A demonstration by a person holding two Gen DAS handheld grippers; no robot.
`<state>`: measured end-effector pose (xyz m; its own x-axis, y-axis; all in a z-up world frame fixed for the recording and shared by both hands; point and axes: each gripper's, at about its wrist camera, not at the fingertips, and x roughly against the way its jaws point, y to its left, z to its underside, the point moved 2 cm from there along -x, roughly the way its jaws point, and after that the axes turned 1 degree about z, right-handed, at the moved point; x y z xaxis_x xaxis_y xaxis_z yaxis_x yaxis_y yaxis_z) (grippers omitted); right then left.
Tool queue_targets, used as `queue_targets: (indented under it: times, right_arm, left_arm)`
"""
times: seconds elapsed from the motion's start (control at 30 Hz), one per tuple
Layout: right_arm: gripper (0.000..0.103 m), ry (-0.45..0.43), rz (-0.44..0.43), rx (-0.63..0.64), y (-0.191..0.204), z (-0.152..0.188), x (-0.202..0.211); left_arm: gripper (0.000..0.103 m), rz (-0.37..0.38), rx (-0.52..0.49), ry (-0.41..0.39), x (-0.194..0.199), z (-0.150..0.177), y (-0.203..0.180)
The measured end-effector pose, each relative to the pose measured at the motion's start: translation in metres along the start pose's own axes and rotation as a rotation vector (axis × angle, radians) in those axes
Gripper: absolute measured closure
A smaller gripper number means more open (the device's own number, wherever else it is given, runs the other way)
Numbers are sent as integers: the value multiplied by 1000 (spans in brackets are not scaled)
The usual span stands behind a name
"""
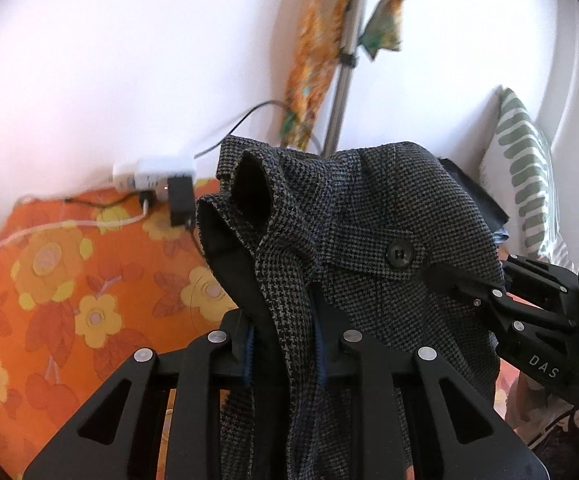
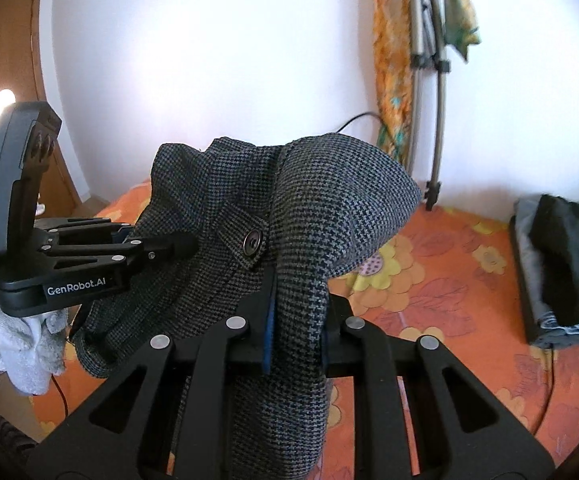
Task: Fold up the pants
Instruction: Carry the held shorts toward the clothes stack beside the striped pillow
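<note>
Pants (image 1: 369, 232), grey houndstooth weave, hang bunched between both grippers, lifted clear of the bed (image 1: 69, 280) with its orange floral cover.

Left gripper (image 1: 285, 344): jaws closed down on a thick fold of the fabric, blue pads pressed against the cloth on either side. The waistband edge rises ahead of the jaws and curls open, dark lining visible. More cloth drops below and behind the jaws, out of frame.

Right gripper (image 2: 295, 332): jaws likewise clamped on a rolled fold of the same garment, one blue pad visible on the left of the bundle. Cloth arches up ahead of the jaws and droops to their right in a rounded flap.

A buttoned tab (image 2: 245, 242) with dark button (image 1: 399, 255) sits ahead of the right jaws and slightly left; in the left wrist view it lies ahead and to the right of the left jaws. Each gripper appears in the other's view, fingertips buried in the fabric close beside the tab.

Beyond the left jaws, at the wall: white power strip (image 1: 153, 174) with black adapter plugged in, cable trailing on the bed. Far right of the left jaws: green-striped pillow (image 1: 525, 184). Right of the right jaws, well apart: folded dark clothes (image 2: 561, 268) on the bed. Metal stand (image 2: 441, 92) with patterned cloth stands against the wall.
</note>
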<state>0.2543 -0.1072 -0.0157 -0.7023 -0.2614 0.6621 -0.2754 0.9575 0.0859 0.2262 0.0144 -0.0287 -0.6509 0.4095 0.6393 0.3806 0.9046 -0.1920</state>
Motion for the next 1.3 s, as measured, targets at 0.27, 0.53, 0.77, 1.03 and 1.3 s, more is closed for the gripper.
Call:
queue_targets:
  times: [0.27, 0.53, 0.77, 1.03, 1.3]
  right_arm:
    - [87, -80, 59, 2, -15, 1, 54]
    - [87, -115, 126, -5, -45, 17, 99]
    - [87, -147, 224, -14, -89, 26, 137]
    - [87, -174, 342, -27, -154, 19, 169]
    - [87, -187, 439, 18, -226, -17, 180]
  left_arm:
    - [86, 14, -77, -67, 24, -15, -49]
    - [86, 68, -118, -98, 23, -20, -104]
    - [86, 162, -117, -126, 5, -30, -160]
    - [86, 265, -135, -145, -31, -60, -226]
    - [86, 335, -139, -193, -68, -107, -276]
